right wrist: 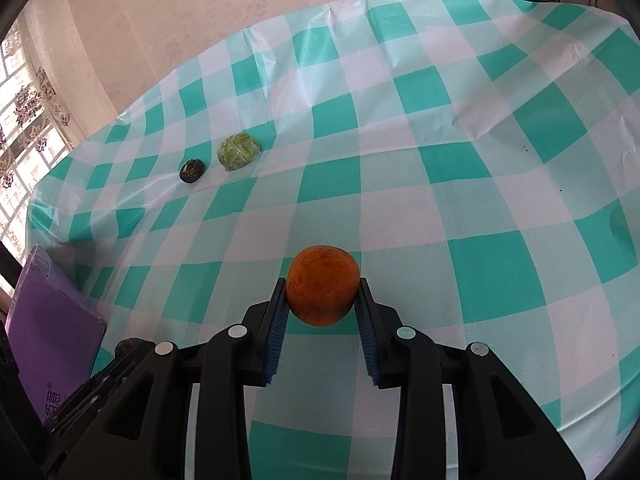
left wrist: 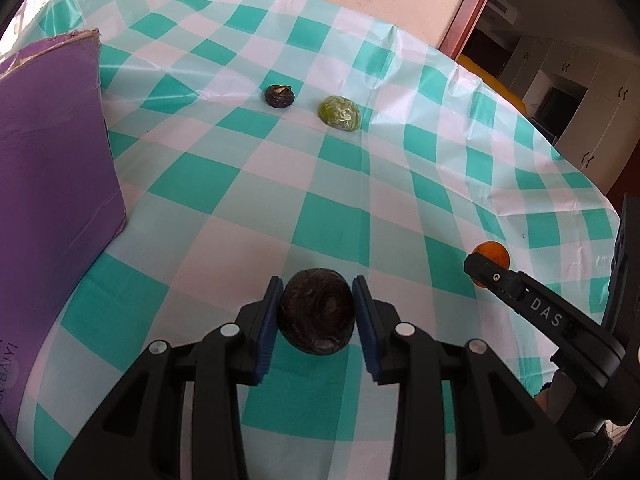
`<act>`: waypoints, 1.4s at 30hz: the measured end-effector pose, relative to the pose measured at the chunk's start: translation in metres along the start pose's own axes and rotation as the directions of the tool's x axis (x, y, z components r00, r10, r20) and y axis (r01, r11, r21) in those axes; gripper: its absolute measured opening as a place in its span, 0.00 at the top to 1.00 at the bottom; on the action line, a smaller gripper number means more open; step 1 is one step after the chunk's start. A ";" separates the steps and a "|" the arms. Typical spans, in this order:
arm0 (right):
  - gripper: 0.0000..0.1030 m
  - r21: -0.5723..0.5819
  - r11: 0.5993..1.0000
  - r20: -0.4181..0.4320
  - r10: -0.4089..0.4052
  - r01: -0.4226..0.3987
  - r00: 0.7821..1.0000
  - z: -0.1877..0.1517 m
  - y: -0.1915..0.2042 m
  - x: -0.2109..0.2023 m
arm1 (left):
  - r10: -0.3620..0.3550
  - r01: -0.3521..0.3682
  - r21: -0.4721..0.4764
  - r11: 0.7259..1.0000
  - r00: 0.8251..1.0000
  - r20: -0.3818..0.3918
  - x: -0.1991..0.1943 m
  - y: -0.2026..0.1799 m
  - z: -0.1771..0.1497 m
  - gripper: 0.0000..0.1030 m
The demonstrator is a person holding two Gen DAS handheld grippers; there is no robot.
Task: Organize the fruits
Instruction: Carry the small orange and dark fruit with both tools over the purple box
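My left gripper is shut on a dark brown wrinkled fruit, held just above the checked tablecloth. My right gripper is shut on an orange. The orange and the right gripper's finger also show at the right in the left wrist view. A small dark fruit and a green wrapped fruit lie side by side farther back on the table; both also show in the right wrist view, the dark one and the green one.
A purple box stands on the table's left side, also seen low left in the right wrist view. A wall runs behind the table, a window is at the far left, and a doorway with cabinets is to the right.
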State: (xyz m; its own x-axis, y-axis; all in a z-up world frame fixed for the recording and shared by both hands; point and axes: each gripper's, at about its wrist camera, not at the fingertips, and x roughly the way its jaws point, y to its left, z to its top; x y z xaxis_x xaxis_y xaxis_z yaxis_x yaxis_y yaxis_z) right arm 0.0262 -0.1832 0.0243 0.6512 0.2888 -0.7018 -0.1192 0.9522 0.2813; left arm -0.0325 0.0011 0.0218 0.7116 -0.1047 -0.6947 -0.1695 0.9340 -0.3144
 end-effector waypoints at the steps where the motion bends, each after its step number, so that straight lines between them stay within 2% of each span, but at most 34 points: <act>1: 0.68 -0.006 1.000 -0.003 -0.002 0.002 1.000 -0.003 0.001 -0.002 | -0.004 0.004 0.004 1.000 1.000 0.000 -0.003 0.001 -0.003 0.65; 13: 0.67 -0.101 0.995 -0.037 0.010 -0.014 0.999 -0.045 0.014 -0.033 | -0.054 0.053 0.043 0.998 0.998 0.023 -0.039 0.015 -0.032 0.65; 19: 0.67 -0.140 0.990 -0.044 0.012 -0.018 0.999 -0.061 0.021 -0.047 | -0.036 0.032 0.096 0.995 0.999 0.037 -0.049 0.012 -0.042 0.65; 23: 0.67 -0.150 0.989 -0.035 0.009 -0.014 0.999 -0.067 0.024 -0.053 | -0.034 0.031 0.090 0.995 0.999 0.041 -0.052 0.015 -0.043 0.65; 28: 0.67 -0.146 0.989 -0.002 0.029 -0.029 1.000 -0.070 0.029 -0.065 | 0.016 -0.026 0.120 0.992 0.996 0.083 -0.064 0.017 -0.045 0.65; 34: 0.67 -0.183 0.981 0.045 0.071 -0.062 0.996 -0.067 0.051 -0.084 | 0.048 -0.075 0.159 0.984 0.985 0.168 -0.098 0.018 -0.041 0.65; 42: 0.67 -0.261 0.960 0.076 0.126 -0.102 0.989 -0.065 0.093 -0.102 | 0.116 -0.156 0.124 0.980 0.952 0.282 -0.151 0.035 -0.023 0.65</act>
State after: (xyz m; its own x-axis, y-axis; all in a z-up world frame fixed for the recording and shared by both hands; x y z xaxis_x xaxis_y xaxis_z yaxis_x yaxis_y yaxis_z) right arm -0.1000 -0.1177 0.0794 0.6860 0.3981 -0.6090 -0.3763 0.9105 0.1713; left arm -0.1617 0.0413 0.1007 0.8504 0.1048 -0.5156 -0.1926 0.9740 -0.1197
